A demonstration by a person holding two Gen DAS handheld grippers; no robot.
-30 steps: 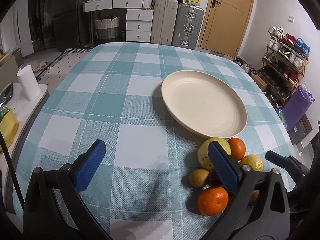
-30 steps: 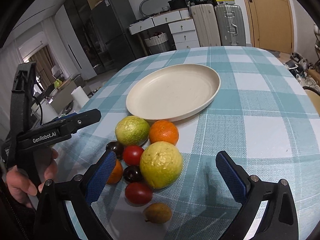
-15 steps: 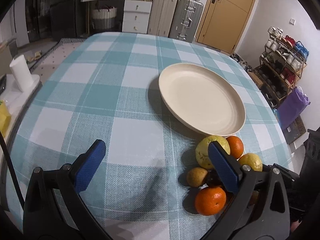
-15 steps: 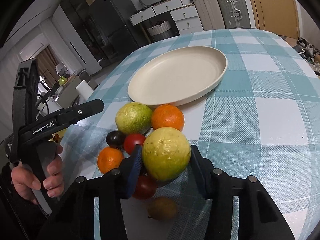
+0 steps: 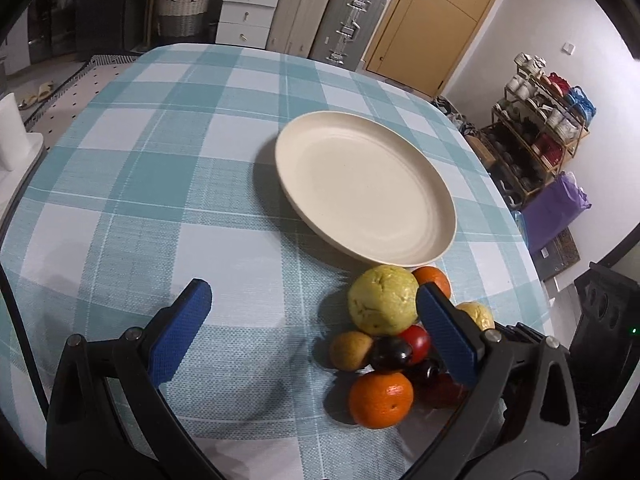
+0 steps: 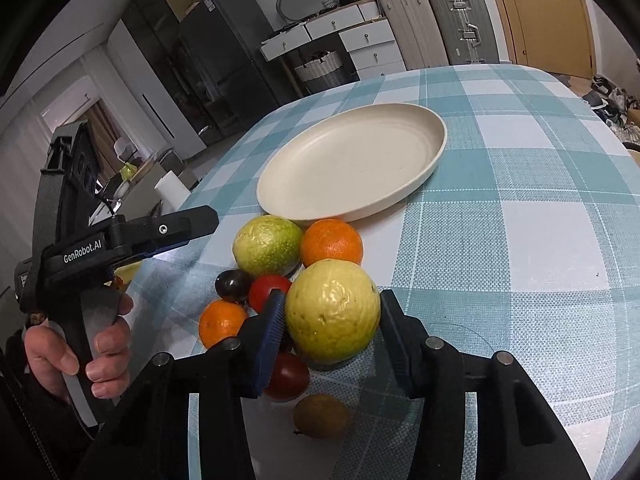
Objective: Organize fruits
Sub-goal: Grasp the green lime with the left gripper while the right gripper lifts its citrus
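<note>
In the right wrist view my right gripper (image 6: pixel 332 316) is shut on a large yellow guava (image 6: pixel 332 312), its blue pads pressing both sides. Around it lie a green guava (image 6: pixel 267 246), an orange (image 6: pixel 332 242), a smaller orange (image 6: pixel 222 324), a dark plum (image 6: pixel 233 284), red tomatoes (image 6: pixel 269 292) and a brown fruit (image 6: pixel 322 416). The cream plate (image 6: pixel 352 168) behind them holds nothing. My left gripper (image 5: pixel 316 332) stands open over the cloth just left of the pile, with the green guava (image 5: pixel 382 300) and an orange (image 5: pixel 380 400) by its right finger (image 5: pixel 448 336).
The round table has a teal checked cloth (image 5: pixel 160 184). A hand (image 6: pixel 80 352) holds the left gripper's handle at the table's left edge. Suitcases, drawers and a door stand beyond the far side, and a shoe rack (image 5: pixel 548 120) to the right.
My right gripper's jaws went from wide open to closed on the yellow guava. The left gripper tipped further down and stayed open beside the pile.
</note>
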